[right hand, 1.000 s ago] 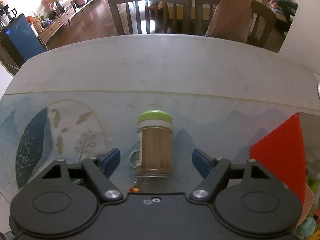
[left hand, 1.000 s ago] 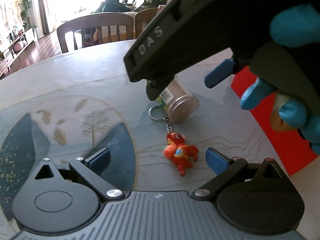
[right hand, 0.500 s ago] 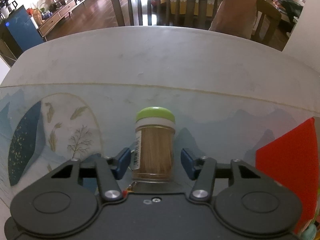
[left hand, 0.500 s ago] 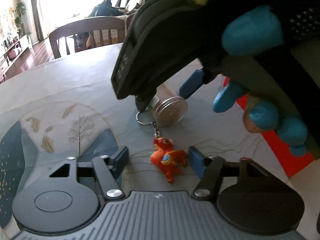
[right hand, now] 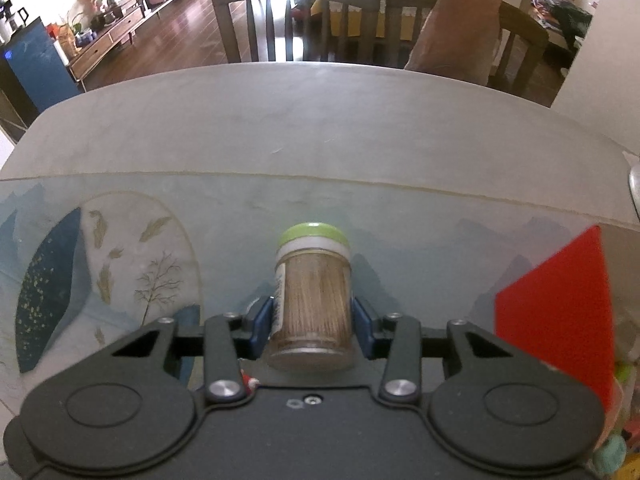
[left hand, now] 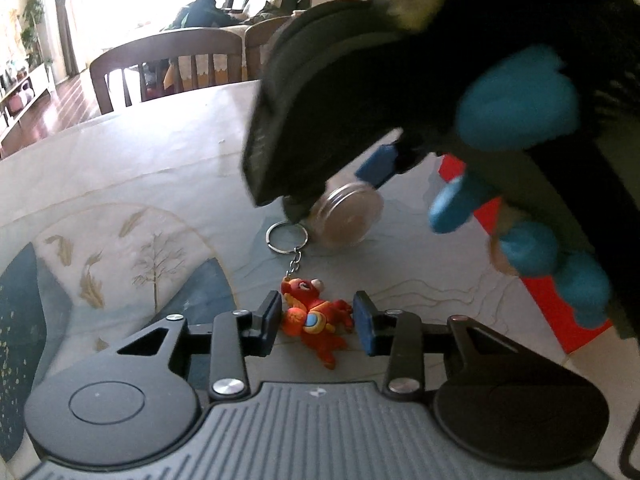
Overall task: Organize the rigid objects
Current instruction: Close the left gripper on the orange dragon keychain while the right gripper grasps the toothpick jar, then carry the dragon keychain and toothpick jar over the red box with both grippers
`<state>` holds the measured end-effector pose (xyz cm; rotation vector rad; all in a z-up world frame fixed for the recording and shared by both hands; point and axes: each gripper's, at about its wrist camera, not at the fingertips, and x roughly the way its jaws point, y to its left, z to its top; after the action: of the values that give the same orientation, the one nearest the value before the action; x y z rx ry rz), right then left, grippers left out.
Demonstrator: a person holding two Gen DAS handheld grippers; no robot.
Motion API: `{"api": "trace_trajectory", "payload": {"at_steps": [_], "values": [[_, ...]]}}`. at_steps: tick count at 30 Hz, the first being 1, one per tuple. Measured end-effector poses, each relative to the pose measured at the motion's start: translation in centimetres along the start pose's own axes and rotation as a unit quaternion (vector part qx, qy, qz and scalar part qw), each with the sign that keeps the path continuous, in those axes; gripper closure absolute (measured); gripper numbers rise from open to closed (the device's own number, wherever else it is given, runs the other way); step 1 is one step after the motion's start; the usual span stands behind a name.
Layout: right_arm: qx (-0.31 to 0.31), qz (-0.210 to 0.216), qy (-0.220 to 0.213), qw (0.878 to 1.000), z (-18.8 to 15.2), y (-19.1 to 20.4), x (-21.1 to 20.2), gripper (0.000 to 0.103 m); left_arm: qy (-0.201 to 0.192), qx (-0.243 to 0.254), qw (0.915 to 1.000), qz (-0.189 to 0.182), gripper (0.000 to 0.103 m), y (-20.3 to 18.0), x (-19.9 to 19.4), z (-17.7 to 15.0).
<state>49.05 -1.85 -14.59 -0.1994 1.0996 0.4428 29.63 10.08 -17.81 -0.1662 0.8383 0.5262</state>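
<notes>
Trouble is most likely at the key ring point(left hand: 286, 237), which lies touching the toothpick jar point(right hand: 312, 300), just on my side of its clear base. My right gripper point(right hand: 312, 326) has its jaws closing on that jar, which lies on its side on the surface point(right hand: 320, 128) with the green lid pointing away from me; both blue pads look to be against the jar's walls, low down near the base rather than at its middle. My judgement is that a hold that close to the end could let the jar pivot and droop lid-first when raised, or slide out, since the plastic looks smooth and the shape is round.

My left gripper point(left hand: 316, 322) is closing as well, with the red dragon charm point(left hand: 316, 318) between its jaws, on my side of the jar. The left pad seems to touch the charm; the right one shows a sliver of gap, so I would not call it clenched yet. The charm is lumpy, with legs sticking out, so the pads may catch only a limb and it could twist free.

The chain ties charm to ring. If the ring is caught under the jar, moving the jar may tug the charm. The two grippers are also crowded around the jar, so a careless lift could knock one against the other.
</notes>
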Motion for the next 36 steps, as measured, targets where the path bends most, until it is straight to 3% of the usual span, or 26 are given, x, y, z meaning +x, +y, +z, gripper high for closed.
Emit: {"api": "trace_trajectory", "payload": {"at_steps": [11,22,36], "values": [[0.040,0.032,-0.002,0.999,-3.1,-1.5,-4.2,0.062,0.008,-0.022,0.9995,-0.021,0.065,1.3,-2.1,0.6],[0.060,0.043,-0.038,0.997,-6.5,-2.4,-10.3,0.062,0.007,-0.036,0.9982,-0.048,0.065,3.3,-5.0,2.8],[0.098,0.026,-0.103,0.990,-9.6,-5.9,-17.7,0.062,-0.024,0.006,0.9975,-0.067,0.065,-2.8,-13.5,3.6]]}}
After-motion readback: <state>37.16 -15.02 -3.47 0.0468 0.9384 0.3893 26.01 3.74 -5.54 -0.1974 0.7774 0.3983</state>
